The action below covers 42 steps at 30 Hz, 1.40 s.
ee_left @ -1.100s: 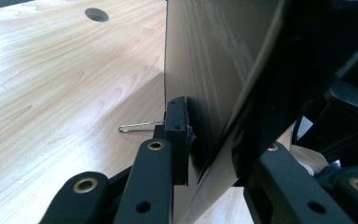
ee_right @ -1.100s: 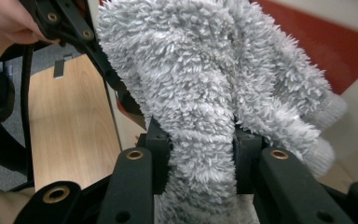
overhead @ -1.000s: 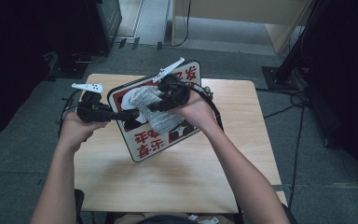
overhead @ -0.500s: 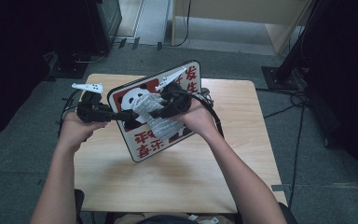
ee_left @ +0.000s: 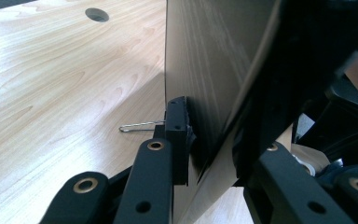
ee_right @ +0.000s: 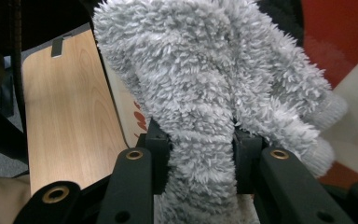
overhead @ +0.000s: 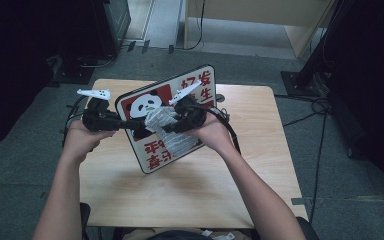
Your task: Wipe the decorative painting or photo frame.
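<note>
Here the right tool (overhead: 172, 125) has its jaws clamped on a fluffy grey cloth (overhead: 167, 131), the pile bulging out on both sides of the pads in the right gripper view (ee_right: 205, 107). The cloth is pressed against the printed face of the sign board (overhead: 157, 145), just below the panda picture and over the red characters. The left tool (overhead: 132, 124) is closed on the left edge of the sign board; in the left gripper view its jaws (ee_left: 200, 149) pinch the thin board (ee_left: 205, 60) from both faces, holding it tilted up off the tabletop (overhead: 195, 200). The sign board's lower corner sits on or just above the tabletop near the middle; which of the two cannot be told. Its top edge leans toward the far side of the tabletop. Beyond the sign board, a small round hole (ee_left: 97, 14) lies in the tabletop, well apart from the board's edge. A thin metal clip or wire (ee_left: 137, 126) lies on the wood just beside the sign board's back face.
</note>
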### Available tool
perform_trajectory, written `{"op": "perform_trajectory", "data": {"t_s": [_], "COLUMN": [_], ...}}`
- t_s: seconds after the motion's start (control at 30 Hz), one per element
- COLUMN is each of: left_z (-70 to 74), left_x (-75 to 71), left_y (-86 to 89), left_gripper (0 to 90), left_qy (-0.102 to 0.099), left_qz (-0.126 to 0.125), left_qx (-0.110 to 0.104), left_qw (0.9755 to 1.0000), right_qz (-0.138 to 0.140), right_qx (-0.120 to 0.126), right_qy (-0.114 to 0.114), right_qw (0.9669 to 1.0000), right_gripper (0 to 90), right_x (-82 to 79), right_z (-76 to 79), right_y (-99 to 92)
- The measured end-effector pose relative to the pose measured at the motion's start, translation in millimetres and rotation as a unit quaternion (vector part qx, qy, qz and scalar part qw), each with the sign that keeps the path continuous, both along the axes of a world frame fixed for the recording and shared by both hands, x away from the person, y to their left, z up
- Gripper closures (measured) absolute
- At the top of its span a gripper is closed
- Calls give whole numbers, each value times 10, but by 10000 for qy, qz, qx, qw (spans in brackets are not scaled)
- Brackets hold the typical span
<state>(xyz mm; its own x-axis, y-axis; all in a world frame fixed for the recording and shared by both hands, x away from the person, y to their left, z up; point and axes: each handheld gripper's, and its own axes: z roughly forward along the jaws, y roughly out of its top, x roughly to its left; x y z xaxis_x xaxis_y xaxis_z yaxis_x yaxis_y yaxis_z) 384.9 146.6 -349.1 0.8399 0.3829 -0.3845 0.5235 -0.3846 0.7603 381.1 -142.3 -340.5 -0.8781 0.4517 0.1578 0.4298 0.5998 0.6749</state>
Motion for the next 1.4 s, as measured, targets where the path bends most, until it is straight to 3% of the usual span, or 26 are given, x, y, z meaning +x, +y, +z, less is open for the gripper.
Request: {"op": "perform_trajectory", "data": {"t_s": [0.83, 1.4], "left_z": [1, 2], "left_x": [-3, -6], "left_y": [-1, -2], "left_gripper": [773, 773], "left_qy": [-17, -15], "left_qz": [-4, 1], "left_qx": [7, 9], "left_qw": [10000, 10000], "right_qz": [13, -63], "right_qx": [1, -12], "right_qy": [143, 372], "right_qw": [9999, 9993], "right_gripper": [677, 677], "right_x": [-58, -125], "right_z": [-361, -685], "right_y": [-76, -116]}}
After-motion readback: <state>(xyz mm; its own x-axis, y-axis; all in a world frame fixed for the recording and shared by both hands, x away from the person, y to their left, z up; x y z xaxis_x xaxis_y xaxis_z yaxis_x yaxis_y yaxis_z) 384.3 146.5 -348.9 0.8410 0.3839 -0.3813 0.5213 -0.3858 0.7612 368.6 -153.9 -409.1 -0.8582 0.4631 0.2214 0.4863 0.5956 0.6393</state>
